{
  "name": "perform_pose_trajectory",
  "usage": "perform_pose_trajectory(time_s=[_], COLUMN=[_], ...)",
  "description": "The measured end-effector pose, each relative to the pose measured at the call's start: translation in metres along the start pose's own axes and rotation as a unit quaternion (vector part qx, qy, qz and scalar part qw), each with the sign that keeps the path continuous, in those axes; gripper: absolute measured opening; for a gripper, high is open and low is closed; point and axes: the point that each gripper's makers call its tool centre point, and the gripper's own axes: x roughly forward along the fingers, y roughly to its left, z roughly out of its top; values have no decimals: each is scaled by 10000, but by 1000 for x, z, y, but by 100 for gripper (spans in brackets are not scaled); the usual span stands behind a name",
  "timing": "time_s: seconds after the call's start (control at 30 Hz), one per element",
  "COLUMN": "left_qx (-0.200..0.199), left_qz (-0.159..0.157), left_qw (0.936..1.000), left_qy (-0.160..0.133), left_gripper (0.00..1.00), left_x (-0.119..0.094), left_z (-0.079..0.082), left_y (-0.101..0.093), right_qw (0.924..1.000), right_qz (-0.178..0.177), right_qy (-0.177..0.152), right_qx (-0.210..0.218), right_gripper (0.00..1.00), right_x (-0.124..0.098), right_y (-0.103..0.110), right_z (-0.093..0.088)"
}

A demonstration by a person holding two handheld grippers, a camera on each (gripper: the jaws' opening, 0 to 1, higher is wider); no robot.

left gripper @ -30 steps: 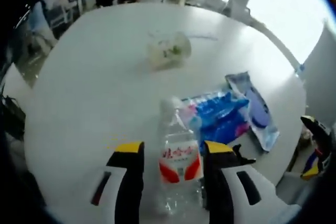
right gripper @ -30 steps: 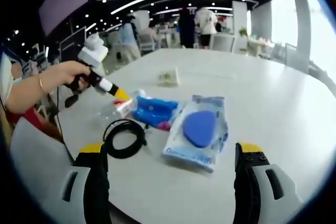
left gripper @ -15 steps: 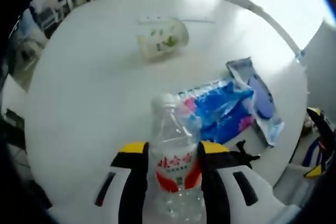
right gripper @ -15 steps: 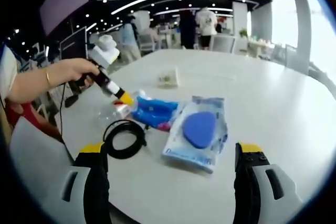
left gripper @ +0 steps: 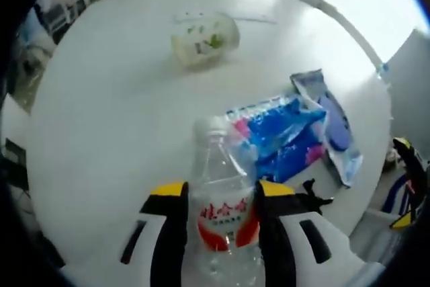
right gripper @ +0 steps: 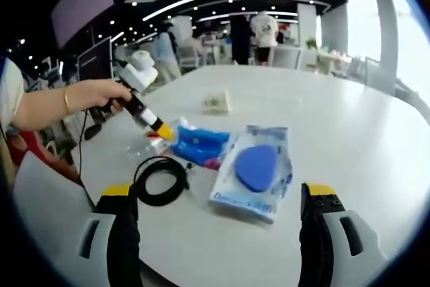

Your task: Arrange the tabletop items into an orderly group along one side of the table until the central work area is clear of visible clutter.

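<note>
Bottle (left gripper: pixel 222 213) of clear plastic with a red-and-white label sits between the yellow-tipped jaws of the left gripper (left gripper: pixel 220 199), lying along them with its cap end pointing away across the white round table (left gripper: pixel 114 119). Both jaws press against the label sides, so the gripper is pinching the bottle. Beyond it, toward the far side of the table, a clear lidded cup (left gripper: pixel 203 37) with green bits inside lies on its side, well apart from the rest. Right of the bottle, just beside its neck, lies a blue-and-pink packet (left gripper: pixel 285 140), and touching that packet's right edge is a clear pouch (left gripper: pixel 332 129) with a blue oval item inside. A black cable end (left gripper: pixel 310 191) shows just past the right jaw.

In the right gripper view, a person's hand (right gripper: pixel 101 93) at the left holds the left gripper (right gripper: pixel 158 128) angled down over the bottle (right gripper: pixel 149 144) near the table's near-left edge. A coiled black cable (right gripper: pixel 160 179) lies just in front of it. Right of the coil come the blue-and-pink packet (right gripper: pixel 199 146), then the clear pouch (right gripper: pixel 254 169), overlapping the packet's edge. The lidded cup (right gripper: pixel 216 101) rests farther back. The right gripper (right gripper: pixel 218 233) hangs above the near table edge, jaws spread wide with nothing between them.
</note>
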Motion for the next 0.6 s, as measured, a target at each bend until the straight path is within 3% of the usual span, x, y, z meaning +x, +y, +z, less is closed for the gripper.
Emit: perform_pose_trajectory(time_s=[0.13,0.6], left_qx=[154,-49], left_qz=[20,-80], left_qw=[9998,9976], left_qy=[-85,-691], left_gripper=[35,34], left_x=[-4,-31], left_z=[0,-4], left_y=[4,13], right_qw=[10000,9999], right_qz=[-20,-43], right_qy=[17,72], right_qx=[-8,-77], right_gripper=[99,99], right_x=[0,1], right_y=[-1,0], right_z=[0,-3])
